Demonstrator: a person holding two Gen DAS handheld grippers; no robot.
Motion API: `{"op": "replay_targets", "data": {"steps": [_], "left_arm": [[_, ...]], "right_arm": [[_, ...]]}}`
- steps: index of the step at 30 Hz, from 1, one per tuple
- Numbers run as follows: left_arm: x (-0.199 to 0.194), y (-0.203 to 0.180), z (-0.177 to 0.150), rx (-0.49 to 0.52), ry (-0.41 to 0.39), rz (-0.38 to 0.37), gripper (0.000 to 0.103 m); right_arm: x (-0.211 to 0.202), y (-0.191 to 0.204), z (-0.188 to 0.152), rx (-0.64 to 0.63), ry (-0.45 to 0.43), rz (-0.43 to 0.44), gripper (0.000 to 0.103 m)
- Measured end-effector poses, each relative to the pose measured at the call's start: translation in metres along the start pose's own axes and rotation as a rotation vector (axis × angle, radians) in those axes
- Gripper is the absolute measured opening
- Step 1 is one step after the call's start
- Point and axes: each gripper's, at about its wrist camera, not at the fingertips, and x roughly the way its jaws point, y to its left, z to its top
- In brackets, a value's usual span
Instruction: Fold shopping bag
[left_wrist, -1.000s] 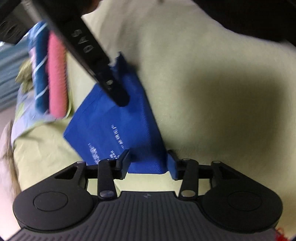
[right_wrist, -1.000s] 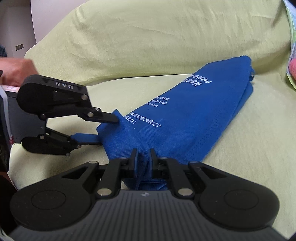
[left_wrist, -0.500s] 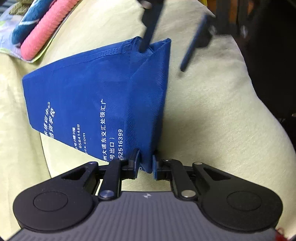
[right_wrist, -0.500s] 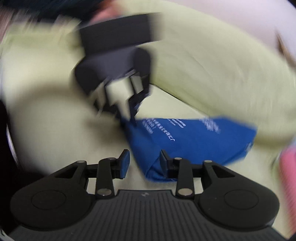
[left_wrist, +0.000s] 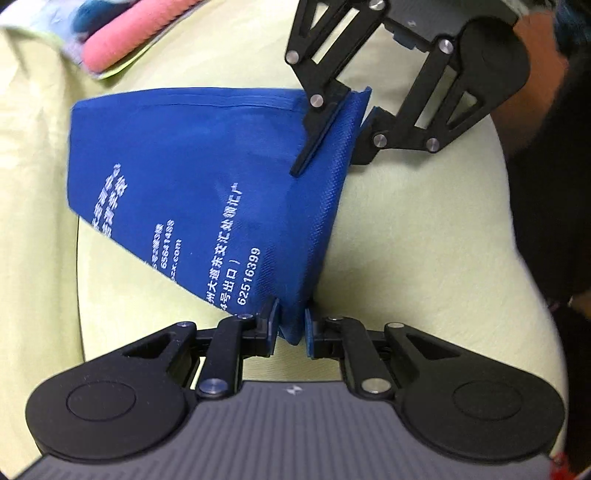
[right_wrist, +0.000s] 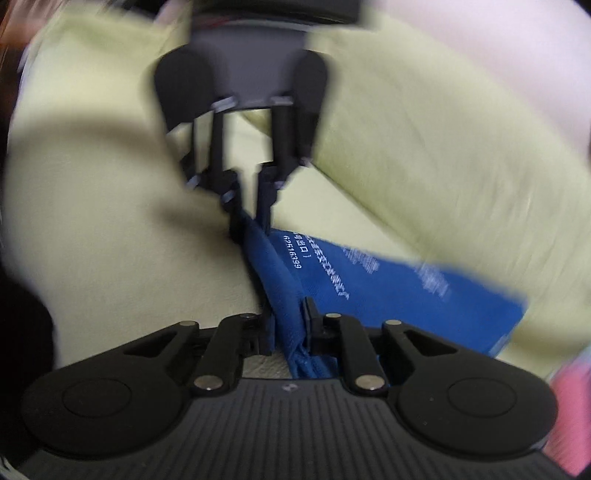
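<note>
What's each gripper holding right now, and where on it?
Both grip the blue non-woven shopping bag: left gripper and right gripper pinch opposite corners of one end.

blue shopping bag (left_wrist: 207, 177) with white print, "62516399", ".com", partly legible Chinese characters

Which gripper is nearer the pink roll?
Right. The right gripper clamps the blue bag at the corner on the side of the pink roll; the left gripper clamps the opposite corner.

Left wrist view mostly sharp, evenly lit; right wrist view motion-blurred, corners vignetted.
</note>
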Motion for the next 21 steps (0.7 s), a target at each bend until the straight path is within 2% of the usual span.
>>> {"op": "replay_targets", "data": {"steps": [2,6,10,13,17,21], "left_arm": [[-0.01,-0.005,0.007,-0.066,-0.032,-0.055,0.013],[-0.026,-0.037,0.028,-0.113,-0.122,-0.177,0.015],[-0.025,-0.071,0.046,-0.119,-0.18,-0.22,0.017],[-0.02,-0.07,0.052,-0.156,-0.174,-0.217,0.017],[-0.016,-0.043,0.052,-0.261,-0.154,-0.228,0.017],[-0.007,-0.033,0.05,-0.314,-0.131,-0.238,0.017]], "right_arm": [[-0.011,-0.024,-0.006,0.124,0.012,0.1,0.012],[-0.048,-0.065,-0.026,0.234,0.061,0.316,0.012],[-0.067,-0.089,-0.051,0.299,0.153,0.492,0.012],[-0.056,-0.109,-0.064,0.439,0.216,0.598,0.012],[-0.039,-0.137,-0.082,0.687,0.246,0.68,0.01],[-0.02,-0.155,-0.1,0.892,0.28,0.694,0.007]]}}
